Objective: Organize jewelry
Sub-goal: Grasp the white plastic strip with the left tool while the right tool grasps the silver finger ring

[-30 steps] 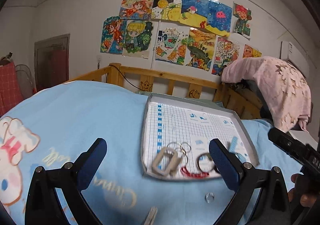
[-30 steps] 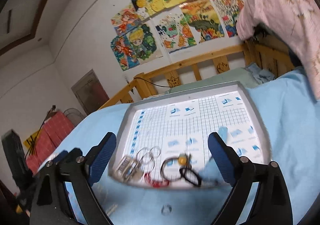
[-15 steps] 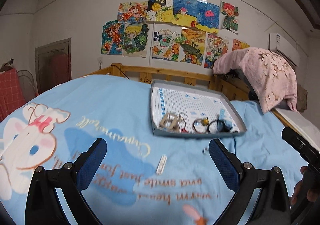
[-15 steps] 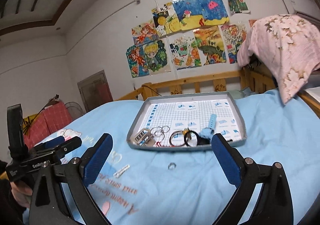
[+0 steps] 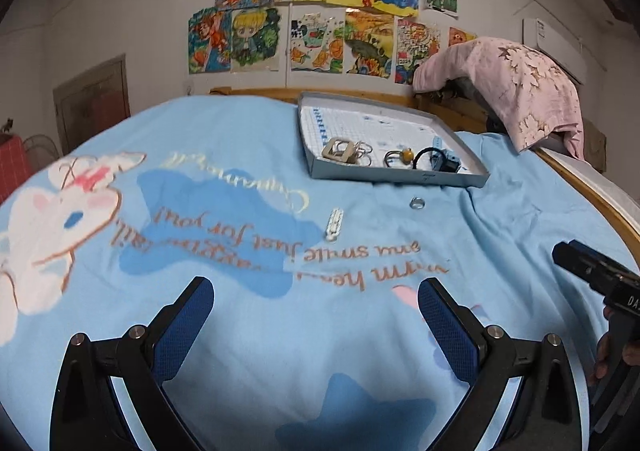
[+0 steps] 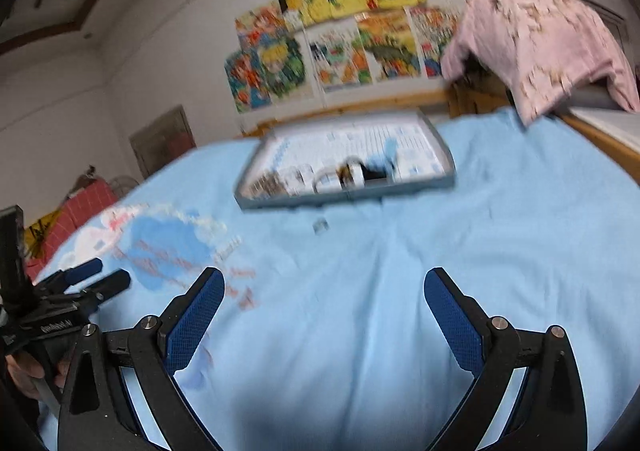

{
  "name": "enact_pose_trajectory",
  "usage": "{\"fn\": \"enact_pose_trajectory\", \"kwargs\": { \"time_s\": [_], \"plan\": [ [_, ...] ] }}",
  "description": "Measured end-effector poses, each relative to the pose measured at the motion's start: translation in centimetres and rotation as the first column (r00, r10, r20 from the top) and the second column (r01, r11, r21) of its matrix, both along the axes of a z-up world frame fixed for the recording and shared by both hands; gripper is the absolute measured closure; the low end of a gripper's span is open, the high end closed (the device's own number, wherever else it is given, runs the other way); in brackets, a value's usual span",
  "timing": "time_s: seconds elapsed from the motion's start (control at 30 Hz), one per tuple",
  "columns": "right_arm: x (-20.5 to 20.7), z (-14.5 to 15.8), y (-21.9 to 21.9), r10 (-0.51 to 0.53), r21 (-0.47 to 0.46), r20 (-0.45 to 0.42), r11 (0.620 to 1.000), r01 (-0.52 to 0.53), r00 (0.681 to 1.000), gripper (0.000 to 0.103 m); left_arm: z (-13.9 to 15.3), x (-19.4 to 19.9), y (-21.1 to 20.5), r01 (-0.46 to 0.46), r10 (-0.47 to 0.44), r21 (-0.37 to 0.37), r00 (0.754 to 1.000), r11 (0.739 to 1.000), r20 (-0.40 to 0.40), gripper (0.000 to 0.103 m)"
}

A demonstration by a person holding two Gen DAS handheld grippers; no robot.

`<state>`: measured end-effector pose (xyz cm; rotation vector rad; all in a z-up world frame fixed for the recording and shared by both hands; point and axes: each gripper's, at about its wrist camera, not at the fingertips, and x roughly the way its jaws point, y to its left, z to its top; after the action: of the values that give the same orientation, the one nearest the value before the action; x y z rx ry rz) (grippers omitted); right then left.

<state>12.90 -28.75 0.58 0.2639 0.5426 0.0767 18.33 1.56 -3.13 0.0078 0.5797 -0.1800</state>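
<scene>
A shallow grey tray with a grid-paper floor lies on the blue bedspread, far ahead of both grippers. In it lie a beige buckle, thin metal rings, a ring with a yellow bead, a black hair tie and a blue piece. A silver ring and a white hair clip lie on the bedspread in front of the tray. My left gripper is open and empty. My right gripper is open and empty; its view is blurred, with the tray ahead.
The blue bedspread has a rabbit print at the left. A wooden bed rail runs along the right and back. A pink blanket hangs at the back right. The right gripper's body shows at the right edge.
Both grippers have pulled back from the tray toward the near end of the bed. The tray now looks smaller and farther. Both stay open and empty.
</scene>
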Motion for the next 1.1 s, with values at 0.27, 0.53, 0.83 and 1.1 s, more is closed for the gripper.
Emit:
{"fn": "enact_pose_trajectory", "kwargs": {
  "time_s": [0.27, 0.53, 0.83, 1.1],
  "plan": [
    [1.1, -1.7, 1.5, 0.028, -0.035, -0.072, 0.999, -0.031, 0.997, 0.005, -0.8, 1.7, -0.5, 0.014, -0.013, 0.021, 0.999, 1.0, -0.048, 0.0],
    [3.1, -1.2, 1.2, 0.01, -0.07, -0.045, 0.997, -0.013, 0.999, 0.005, -1.2, 5.9, -1.2, 0.002, -0.003, -0.022, 0.997, 1.0, -0.072, 0.0],
    [10.0, -0.9, 0.7, 0.091, -0.111, -0.019, 0.99, -0.092, 0.996, 0.005, -3.5, 11.1, -3.6, 0.068, -0.068, -0.01, 0.99, 0.998, -0.122, 0.022],
    [15.9, -3.6, 3.1, 0.193, -0.133, -0.07, 0.97, -0.201, 0.979, 0.017, -6.6, 13.0, -3.7, 0.083, -0.089, -0.045, 0.984, 0.996, -0.154, 0.057]
  ]
}}
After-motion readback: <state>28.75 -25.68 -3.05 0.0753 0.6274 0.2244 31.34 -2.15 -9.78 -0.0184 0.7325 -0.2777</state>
